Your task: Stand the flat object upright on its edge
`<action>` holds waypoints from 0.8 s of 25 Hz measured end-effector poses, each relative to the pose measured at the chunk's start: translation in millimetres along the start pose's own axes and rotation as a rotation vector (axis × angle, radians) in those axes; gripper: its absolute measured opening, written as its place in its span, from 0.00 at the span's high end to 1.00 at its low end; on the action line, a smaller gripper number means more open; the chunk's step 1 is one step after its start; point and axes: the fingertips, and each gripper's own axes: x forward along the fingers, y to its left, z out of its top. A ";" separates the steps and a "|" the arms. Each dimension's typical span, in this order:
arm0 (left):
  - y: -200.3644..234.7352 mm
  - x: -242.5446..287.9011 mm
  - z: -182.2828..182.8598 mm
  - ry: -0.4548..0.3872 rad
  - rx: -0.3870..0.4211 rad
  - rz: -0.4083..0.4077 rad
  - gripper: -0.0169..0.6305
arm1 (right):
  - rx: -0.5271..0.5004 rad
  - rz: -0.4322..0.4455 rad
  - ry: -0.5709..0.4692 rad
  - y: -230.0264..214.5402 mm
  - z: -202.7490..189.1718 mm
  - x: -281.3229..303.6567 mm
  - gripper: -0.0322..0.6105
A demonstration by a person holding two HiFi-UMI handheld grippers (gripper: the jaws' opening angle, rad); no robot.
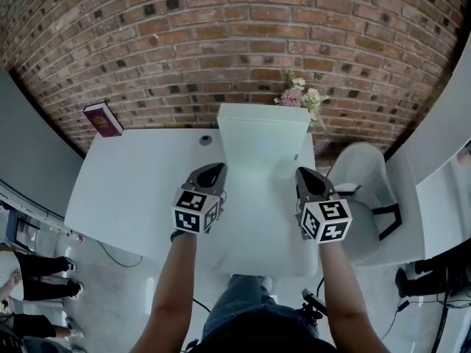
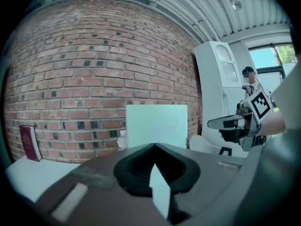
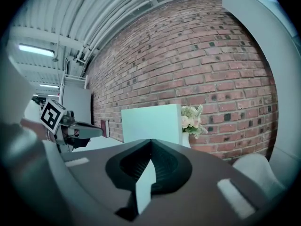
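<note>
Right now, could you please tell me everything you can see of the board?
The board is a plain, pale greenish-white rectangle, flat, smooth and matte. It stands upright on its lower edge at the far side of the table, broad face toward the person, before the brick wall, with flowers behind its right corner. Only the table visibly touches it; whether it leans on the wall is unclear. The left gripper and right gripper, both shut, are apart from it.
</note>
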 end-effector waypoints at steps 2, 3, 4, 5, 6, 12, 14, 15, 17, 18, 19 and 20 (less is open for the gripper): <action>2.4 -5.0 3.6 -0.013 -0.008 0.013 0.97 | -0.017 -0.002 0.000 3.0 4.2 -1.5 0.95; 3.3 -7.4 4.6 -0.016 -0.009 0.018 0.97 | -0.026 -0.002 0.002 4.4 5.5 -2.3 0.95; 3.8 -9.8 5.3 -0.018 -0.008 0.023 0.97 | -0.032 -0.002 0.003 5.9 6.3 -3.4 0.95; 4.1 -12.2 6.0 -0.020 -0.006 0.028 0.97 | -0.039 -0.001 0.004 7.6 7.0 -4.8 0.95; 4.5 -14.8 7.5 -0.024 -0.005 0.032 0.97 | -0.044 0.001 0.004 9.4 8.0 -6.4 0.95; 3.5 -32.6 26.3 -0.066 -0.009 0.039 0.97 | -0.026 -0.024 -0.025 18.9 26.8 -17.8 0.95; -0.5 -40.4 33.0 -0.082 0.001 0.033 0.97 | -0.012 -0.036 -0.042 24.6 34.2 -25.0 0.95; -2.6 -44.8 36.3 -0.091 0.007 0.030 0.97 | -0.009 -0.044 -0.048 27.9 37.5 -29.2 0.95; -6.0 -54.6 42.7 -0.106 0.022 0.026 0.97 | -0.010 -0.059 -0.060 35.7 43.8 -37.7 0.95; -7.3 -59.8 45.6 -0.110 0.031 0.024 0.98 | -0.010 -0.065 -0.065 40.2 46.8 -42.0 0.95; -8.3 -65.4 48.4 -0.115 0.040 0.022 0.98 | -0.004 -0.070 -0.071 44.9 49.5 -46.5 0.95; -9.3 -71.4 51.1 -0.121 0.046 0.019 0.98 | 0.010 -0.072 -0.078 50.0 52.3 -51.4 0.95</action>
